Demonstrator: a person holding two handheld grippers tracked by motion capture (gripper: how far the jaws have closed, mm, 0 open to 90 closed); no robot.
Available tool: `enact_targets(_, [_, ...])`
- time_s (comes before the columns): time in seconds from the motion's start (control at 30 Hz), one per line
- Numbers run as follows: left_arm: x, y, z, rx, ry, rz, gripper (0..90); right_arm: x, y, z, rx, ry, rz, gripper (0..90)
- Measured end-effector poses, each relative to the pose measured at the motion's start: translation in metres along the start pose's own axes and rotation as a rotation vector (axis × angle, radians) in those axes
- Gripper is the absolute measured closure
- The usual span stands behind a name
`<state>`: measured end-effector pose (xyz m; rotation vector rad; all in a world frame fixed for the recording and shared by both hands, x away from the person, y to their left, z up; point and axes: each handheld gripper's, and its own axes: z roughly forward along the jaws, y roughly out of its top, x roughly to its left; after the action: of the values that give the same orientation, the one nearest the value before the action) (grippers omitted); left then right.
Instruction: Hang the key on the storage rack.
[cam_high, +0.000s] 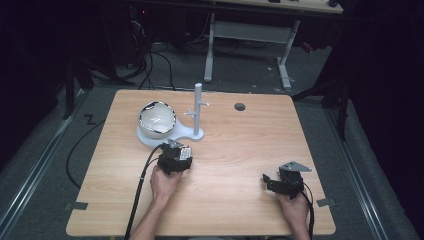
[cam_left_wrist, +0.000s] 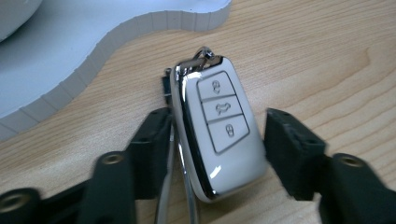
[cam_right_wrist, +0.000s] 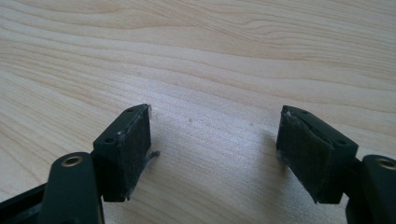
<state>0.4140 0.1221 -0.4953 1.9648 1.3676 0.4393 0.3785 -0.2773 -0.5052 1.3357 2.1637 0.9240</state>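
Table (cam_high: 240, 165): light wood-grain top with a small round dark hole (cam_high: 240, 106) near its far edge.

Stand (cam_high: 172, 134): a white flat base with a wavy outline, on the far left part of the table; a white upright post (cam_high: 198, 107) with short side pegs rises from its right end.

Bowl (cam_high: 157, 119): round, pale inside with a shiny dark rim, sitting on the left end of the white base.

Car key fob (cam_left_wrist: 217, 126): white face with chrome edging and three outlined buttons in a row, a metal ring at its far end. It lies flat on the table, just in front of the base's wavy edge.

Left gripper (cam_high: 175, 159): held in the left hand (cam_high: 165, 182), close to the near edge of the white base. In the left gripper view its jaws stand apart on either side of the fob; the left jaw is at or nearly at the fob's edge, the right jaw has a visible gap. The fob is not clamped.

Right gripper (cam_high: 286, 181): held in the right hand (cam_high: 294, 207) at the near right part of the table, well apart from the stand and the fob. Jaws wide open over bare wood, nothing between the pads (cam_right_wrist: 133, 149).
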Motion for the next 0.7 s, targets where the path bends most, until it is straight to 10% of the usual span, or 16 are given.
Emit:
enact_targets(0.03, [0.0,-0.001,-0.001,-0.011,0.004,0.01,61.0,0.0,0.0,0.0,0.0,0.0,0.0,26.3])
enact_targets(0.17, [0.0,-0.003,-0.002,-0.02,-0.004,0.028,66.2,0.0,0.0,0.0,0.0,0.0,0.0,26.3])
enact_targets(0.7, [-0.004,0.003,-0.028,-0.1,-0.07,0.073,72.5,0.0,0.0,0.0,0.0,0.0,-0.001,26.3])
